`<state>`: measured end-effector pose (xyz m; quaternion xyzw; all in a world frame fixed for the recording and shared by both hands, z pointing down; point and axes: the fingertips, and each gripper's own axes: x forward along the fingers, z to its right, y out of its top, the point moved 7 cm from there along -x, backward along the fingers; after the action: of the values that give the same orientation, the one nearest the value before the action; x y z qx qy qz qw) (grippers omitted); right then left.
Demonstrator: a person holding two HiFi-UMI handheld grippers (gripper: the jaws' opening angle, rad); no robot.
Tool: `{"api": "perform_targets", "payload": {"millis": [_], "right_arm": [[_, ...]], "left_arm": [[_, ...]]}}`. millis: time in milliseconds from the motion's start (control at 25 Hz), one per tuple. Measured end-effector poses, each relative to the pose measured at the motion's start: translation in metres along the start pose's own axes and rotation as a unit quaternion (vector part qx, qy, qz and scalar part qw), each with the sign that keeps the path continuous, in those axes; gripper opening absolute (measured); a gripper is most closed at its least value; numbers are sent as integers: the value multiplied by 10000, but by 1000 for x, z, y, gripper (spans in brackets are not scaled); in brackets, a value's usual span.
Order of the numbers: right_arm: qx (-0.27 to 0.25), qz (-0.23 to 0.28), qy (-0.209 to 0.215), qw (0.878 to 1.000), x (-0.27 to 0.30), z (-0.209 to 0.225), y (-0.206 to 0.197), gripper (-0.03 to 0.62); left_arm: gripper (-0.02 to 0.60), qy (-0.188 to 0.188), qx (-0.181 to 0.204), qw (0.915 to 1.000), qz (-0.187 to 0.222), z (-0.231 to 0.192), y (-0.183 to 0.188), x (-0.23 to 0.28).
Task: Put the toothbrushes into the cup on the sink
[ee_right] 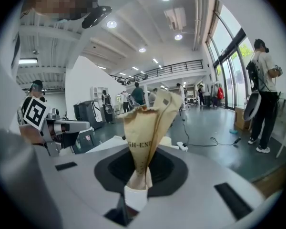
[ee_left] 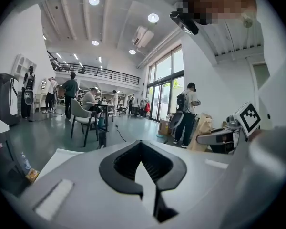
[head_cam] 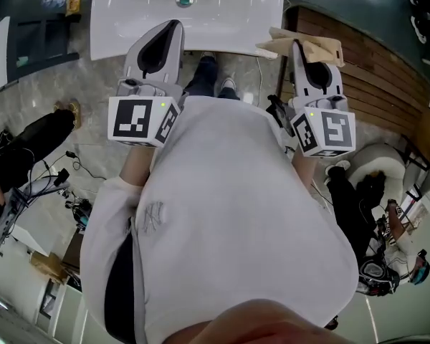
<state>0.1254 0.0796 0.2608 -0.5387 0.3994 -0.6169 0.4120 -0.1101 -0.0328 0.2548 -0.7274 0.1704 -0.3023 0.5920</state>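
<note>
A white sink [head_cam: 129, 20] with a round drain [head_cam: 185, 0] lies at the top of the head view. No cup or bare toothbrush shows in any view. My right gripper [head_cam: 299, 45] is shut on a tan paper packet [head_cam: 308, 47], raised in front of the person's chest by the sink's right corner. In the right gripper view the packet [ee_right: 150, 132] stands up out of the jaws, printed with letters, and my right gripper [ee_right: 136, 194] pinches its lower end. My left gripper [head_cam: 173, 26] hangs over the sink's front edge. In the left gripper view its [ee_left: 148, 185] jaws are together with nothing between them.
Wooden planks [head_cam: 365, 70] lie right of the sink. The person's shoes [head_cam: 215, 84] stand under its front edge. Dark bags and cables [head_cam: 29, 163] clutter the floor at left, more gear [head_cam: 376, 264] at lower right. People, a chair [ee_left: 83, 118] and a table stand far off.
</note>
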Motion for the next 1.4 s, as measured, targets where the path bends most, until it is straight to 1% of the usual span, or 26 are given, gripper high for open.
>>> {"api": "perform_targets", "payload": {"millis": [120, 280, 520, 680, 960, 1240, 1400], "right_arm": [[25, -42, -132, 9999, 21, 0, 7, 49], [7, -112, -213, 9997, 46, -4, 14, 49], [63, -95, -413, 9991, 59, -12, 17, 49], [99, -111, -476, 9988, 62, -15, 17, 49], [29, -95, -611, 9981, 63, -11, 27, 49], [-6, -38, -481, 9988, 77, 6, 37, 49], [-10, 45, -395, 9992, 77, 23, 45, 49]], "left_arm": [[0, -121, -62, 9999, -53, -18, 1, 16], [0, -163, -85, 9998, -53, -46, 5, 31], [0, -279, -91, 9995, -88, -67, 4, 39], [0, -351, -127, 9992, -115, -70, 3, 42], [0, -455, -277, 9986, -41, -69, 6, 50], [0, -293, -364, 9989, 44, -71, 15, 67], [0, -235, -305, 9992, 52, -60, 23, 77]]}}
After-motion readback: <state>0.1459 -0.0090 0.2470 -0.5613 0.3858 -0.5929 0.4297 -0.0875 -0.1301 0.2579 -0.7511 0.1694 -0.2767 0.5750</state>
